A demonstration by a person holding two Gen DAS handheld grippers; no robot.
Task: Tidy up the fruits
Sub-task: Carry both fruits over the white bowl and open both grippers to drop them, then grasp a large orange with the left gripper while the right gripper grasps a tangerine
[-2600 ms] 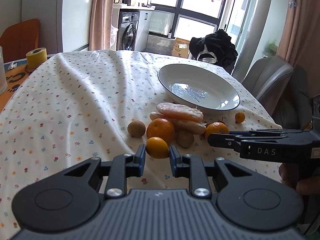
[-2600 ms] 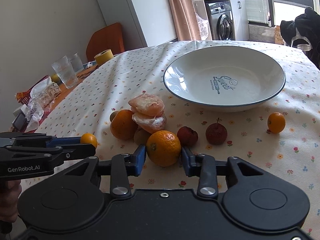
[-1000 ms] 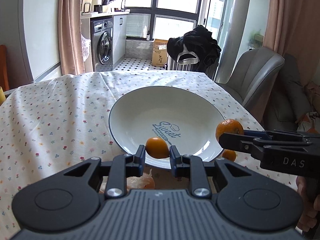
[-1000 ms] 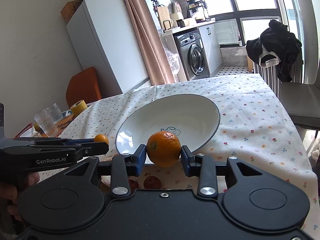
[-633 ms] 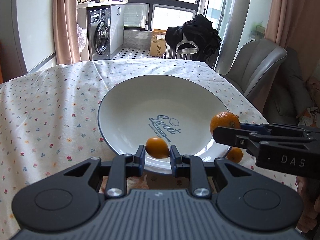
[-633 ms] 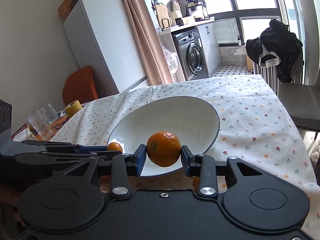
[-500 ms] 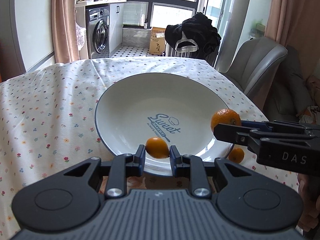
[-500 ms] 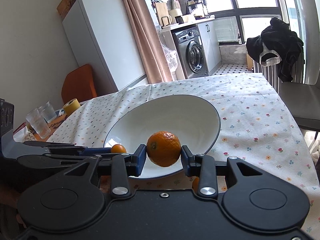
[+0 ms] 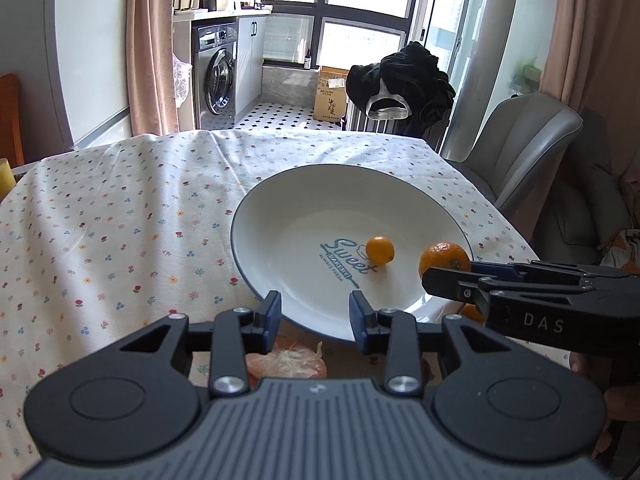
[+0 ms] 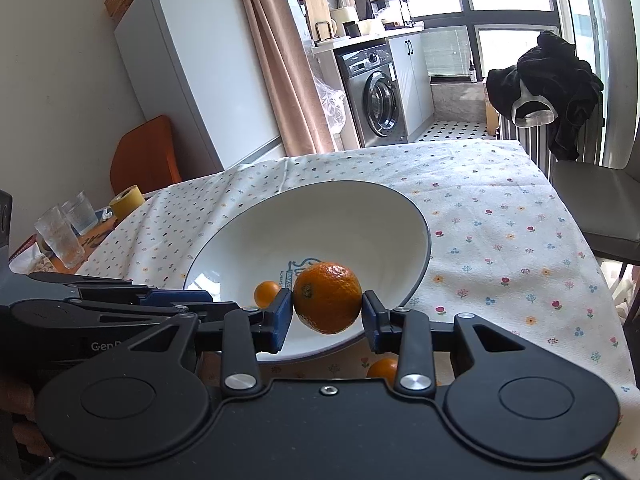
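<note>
A white plate (image 9: 280,216) with a dark rim sits on the flowered tablecloth; it also shows in the right wrist view (image 10: 304,216). A small orange fruit (image 9: 379,249) lies in the plate near its printed logo, also seen in the right wrist view (image 10: 267,293). My left gripper (image 9: 315,312) is open and empty at the plate's near rim. My right gripper (image 10: 324,312) is shut on a larger orange (image 10: 327,297) and holds it above the plate's right side; that orange also shows in the left wrist view (image 9: 443,258).
Peeled pinkish fruit (image 9: 288,362) lies on the cloth under my left gripper. Another small orange fruit (image 10: 382,368) lies on the cloth just outside the plate's near rim. Glasses (image 10: 60,236) and a yellow tape roll (image 10: 127,201) stand at the far left. A grey chair (image 9: 516,152) stands at the table's right edge.
My left gripper has opened and let go of the small orange fruit, which now lies in the plate. My left gripper has shifted left. The right gripper still holds its orange over the plate.
</note>
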